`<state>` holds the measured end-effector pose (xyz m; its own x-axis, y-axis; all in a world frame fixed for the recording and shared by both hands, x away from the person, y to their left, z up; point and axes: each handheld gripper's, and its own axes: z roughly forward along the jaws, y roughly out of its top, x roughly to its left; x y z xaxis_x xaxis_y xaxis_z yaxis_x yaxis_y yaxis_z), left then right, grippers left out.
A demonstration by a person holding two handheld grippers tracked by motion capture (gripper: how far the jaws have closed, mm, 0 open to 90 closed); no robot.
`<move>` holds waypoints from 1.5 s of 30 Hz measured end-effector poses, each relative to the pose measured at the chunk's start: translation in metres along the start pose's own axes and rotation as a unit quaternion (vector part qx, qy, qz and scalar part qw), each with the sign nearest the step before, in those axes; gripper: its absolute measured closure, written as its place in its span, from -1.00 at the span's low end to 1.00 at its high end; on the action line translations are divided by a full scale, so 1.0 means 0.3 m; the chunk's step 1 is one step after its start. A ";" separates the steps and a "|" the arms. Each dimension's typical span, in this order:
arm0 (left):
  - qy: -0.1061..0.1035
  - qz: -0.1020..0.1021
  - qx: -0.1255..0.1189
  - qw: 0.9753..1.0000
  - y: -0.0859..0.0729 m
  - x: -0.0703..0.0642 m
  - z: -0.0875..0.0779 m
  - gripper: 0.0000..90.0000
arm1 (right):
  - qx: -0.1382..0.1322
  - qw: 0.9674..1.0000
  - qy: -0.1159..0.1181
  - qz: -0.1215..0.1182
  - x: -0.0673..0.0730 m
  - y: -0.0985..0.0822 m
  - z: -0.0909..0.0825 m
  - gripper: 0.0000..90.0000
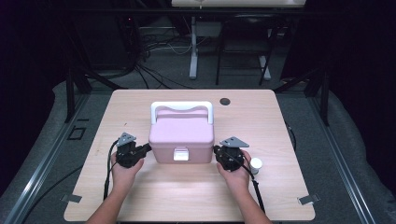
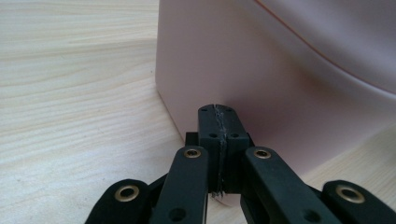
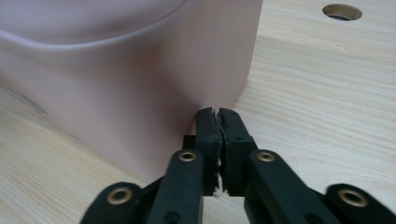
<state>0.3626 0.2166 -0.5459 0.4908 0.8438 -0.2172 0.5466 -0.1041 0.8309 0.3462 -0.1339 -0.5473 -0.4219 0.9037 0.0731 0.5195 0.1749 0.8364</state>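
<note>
A pink plastic box (image 1: 181,137) with a white handle (image 1: 181,106) and a white front latch (image 1: 180,154) stands in the middle of the wooden table (image 1: 149,196). My left gripper (image 1: 148,148) is shut with nothing between its pads, its tips against the box's left side wall (image 2: 261,84). My right gripper (image 1: 216,149) is also shut and empty, its tips touching the box's right side wall (image 3: 140,93). In both gripper views the black jaws stand pressed together, the left gripper (image 2: 218,109) and the right gripper (image 3: 217,112) low on the box near the table.
A small white cylinder (image 1: 255,165) stands just right of my right hand. A round cable hole (image 1: 225,101) lies in the table behind the box, the same cable hole (image 3: 342,11) far off. Dark floor, cables and table legs lie beyond the far edge.
</note>
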 end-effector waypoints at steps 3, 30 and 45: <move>-0.001 -0.002 0.002 1.000 0.000 -0.001 -0.001 1.00 | 0.003 1.000 -0.013 0.008 0.014 0.003 0.000 1.00; -0.001 -0.002 0.013 1.000 -0.012 -0.035 -0.026 1.00 | 0.021 1.000 0.005 -0.020 0.008 -0.012 -0.040 1.00; -0.015 0.005 0.026 1.000 -0.027 -0.052 -0.054 1.00 | 0.035 0.999 0.017 -0.038 0.004 -0.027 -0.066 1.00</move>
<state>0.3396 0.2127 -0.5408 0.5159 0.8264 -0.2257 0.5762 -0.1398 0.8052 0.3269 -0.1419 -0.5431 -0.4860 0.8734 0.0311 0.5352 0.2694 0.8006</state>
